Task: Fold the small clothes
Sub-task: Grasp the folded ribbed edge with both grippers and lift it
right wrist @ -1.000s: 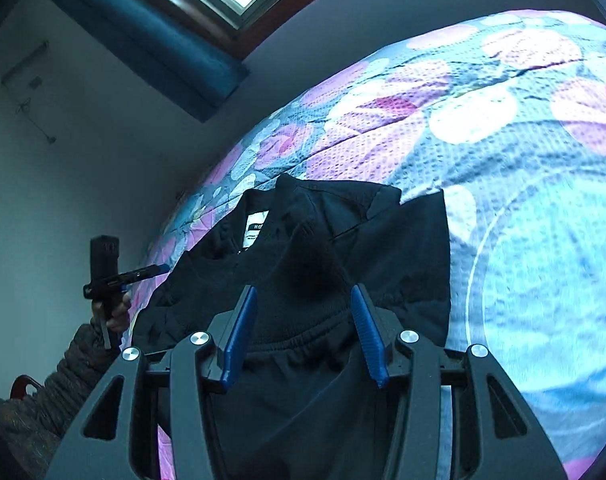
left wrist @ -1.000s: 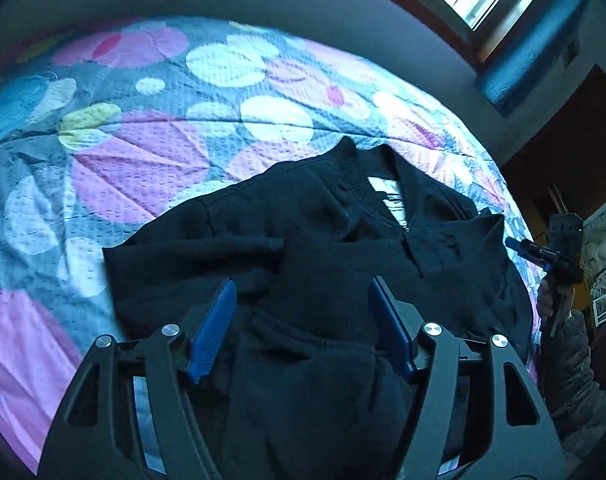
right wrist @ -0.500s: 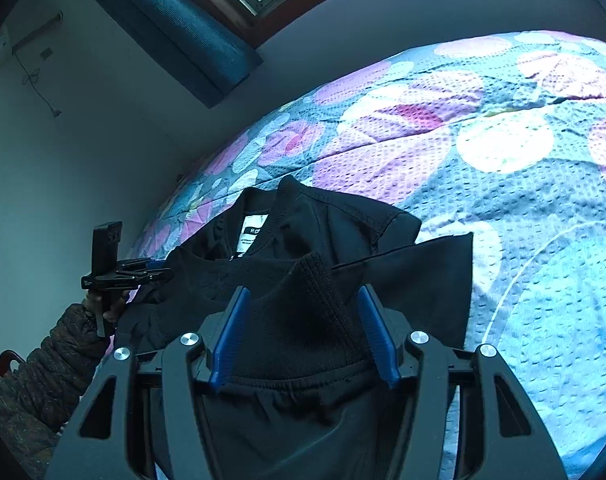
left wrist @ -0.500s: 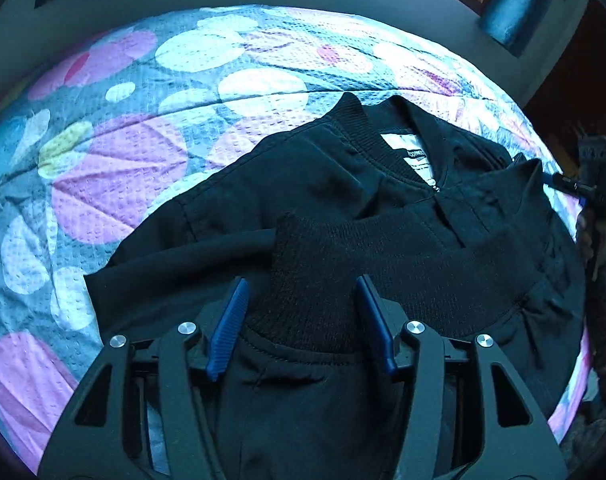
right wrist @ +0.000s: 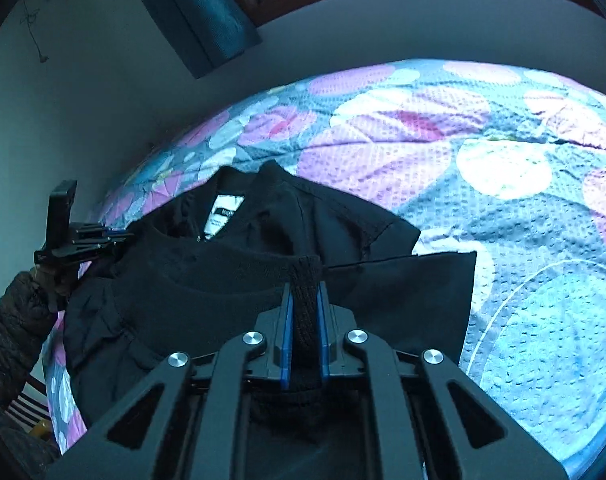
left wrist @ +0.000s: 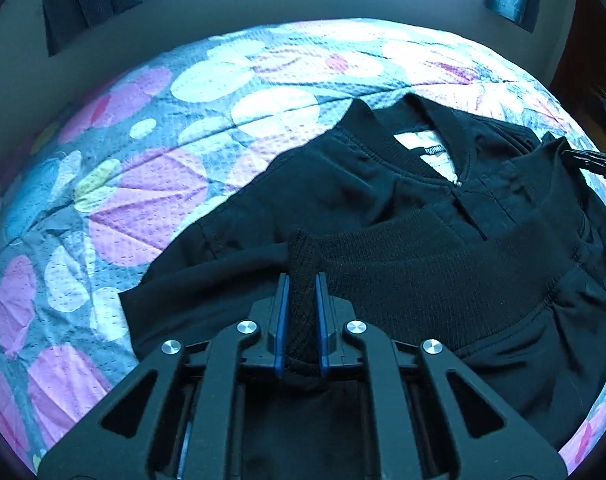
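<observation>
A small black jacket [left wrist: 343, 188] lies on the flowered bedspread [left wrist: 163, 192], collar and white label [left wrist: 431, 148] at the far side. Its ribbed hem [left wrist: 443, 268] is folded up over the body toward the collar. My left gripper [left wrist: 301, 280] is shut on the hem's left corner, the knit pinched between the blue pads. In the right wrist view the right gripper [right wrist: 304, 288] is shut on the hem's other corner [right wrist: 303, 272], with the jacket [right wrist: 331, 220] spread beyond it. Each gripper shows at the edge of the other's view, the right gripper [left wrist: 591, 162] and the left gripper [right wrist: 103, 236].
The bedspread [right wrist: 503, 200] stretches wide around the jacket. A grey wall and blue curtains [right wrist: 207, 12] stand behind the bed. A person's dark padded sleeve [right wrist: 15, 320] holds the left gripper at the bed's edge.
Both pairs of jaws stood open around the ribbed hem; now both have closed on it. The hem has travelled farther up over the jacket toward the collar.
</observation>
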Tool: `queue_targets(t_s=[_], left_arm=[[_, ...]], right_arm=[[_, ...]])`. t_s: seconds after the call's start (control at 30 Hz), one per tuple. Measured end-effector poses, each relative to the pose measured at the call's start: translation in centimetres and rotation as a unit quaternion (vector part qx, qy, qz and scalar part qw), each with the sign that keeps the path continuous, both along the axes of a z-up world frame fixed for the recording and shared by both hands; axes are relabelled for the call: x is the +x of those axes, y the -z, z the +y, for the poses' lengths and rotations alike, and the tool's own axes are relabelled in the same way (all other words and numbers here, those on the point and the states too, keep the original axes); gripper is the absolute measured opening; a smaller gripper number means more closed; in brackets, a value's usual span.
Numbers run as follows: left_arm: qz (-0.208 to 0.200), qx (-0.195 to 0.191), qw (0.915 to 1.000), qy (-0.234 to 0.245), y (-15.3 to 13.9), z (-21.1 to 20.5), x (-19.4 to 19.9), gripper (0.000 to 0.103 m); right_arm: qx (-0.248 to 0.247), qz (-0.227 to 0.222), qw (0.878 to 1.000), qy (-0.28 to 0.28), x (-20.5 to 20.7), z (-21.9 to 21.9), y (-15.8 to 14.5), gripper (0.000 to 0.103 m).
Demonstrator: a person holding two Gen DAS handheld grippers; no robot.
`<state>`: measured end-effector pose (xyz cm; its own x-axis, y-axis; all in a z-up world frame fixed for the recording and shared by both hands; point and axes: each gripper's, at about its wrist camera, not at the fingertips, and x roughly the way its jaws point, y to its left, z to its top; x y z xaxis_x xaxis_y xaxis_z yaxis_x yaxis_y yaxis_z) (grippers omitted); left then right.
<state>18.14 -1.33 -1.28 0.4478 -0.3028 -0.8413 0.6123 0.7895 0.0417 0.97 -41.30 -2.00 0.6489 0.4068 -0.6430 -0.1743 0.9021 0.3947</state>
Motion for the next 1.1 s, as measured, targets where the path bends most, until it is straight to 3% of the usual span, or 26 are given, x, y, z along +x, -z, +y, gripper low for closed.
queue_targets(t_s=[0.2, 0.37, 0.53, 0.7, 0.9, 1.0, 1.07, 1.1], left_arm=[[-0.027, -0.068, 0.9957, -0.056, -3.5, 1.1, 1.7, 0.01], [-0.033, -0.083, 0.991, -0.099, -3.8, 0.3, 5.5, 0.01], [-0.004, -0.059, 0.9884, -0.14, -0.1, -0.7, 9.7, 0.01], [0.011, -0.062, 0.9867, -0.15, 2.8, -0.1, 10.4, 0.01], [0.014, -0.079, 0.9854, -0.151, 2.8, 0.2, 10.7, 0.011], [0.008, -0.088, 0.984, -0.155, 1.4, 0.9, 9.8, 0.023], [-0.006, -0.092, 0.9827, -0.161, 0.4, 1.8, 8.7, 0.044], [-0.014, -0.095, 0.9814, -0.166, -0.3, 2.7, 7.8, 0.049]], right_arm=[[0.013, -0.05, 0.998, 0.028, 0.7, -0.5, -3.3, 0.009], [0.032, -0.049, 0.996, 0.062, 5.3, -1.4, -3.3, 0.009], [0.04, 0.01, 0.994, 0.096, 10.6, -2.2, 0.3, 0.009], [0.072, 0.065, 0.989, 0.112, 11.9, -3.4, 4.8, 0.009], [0.119, 0.078, 0.983, 0.115, 12.3, -4.6, 6.0, 0.011], [0.137, 0.076, 0.98, 0.121, 11.8, -5.3, 5.5, 0.024], [0.141, 0.068, 0.978, 0.139, 10.9, -6.0, 4.7, 0.028], [0.141, 0.063, 0.976, 0.154, 10.2, -6.5, 4.2, 0.028]])
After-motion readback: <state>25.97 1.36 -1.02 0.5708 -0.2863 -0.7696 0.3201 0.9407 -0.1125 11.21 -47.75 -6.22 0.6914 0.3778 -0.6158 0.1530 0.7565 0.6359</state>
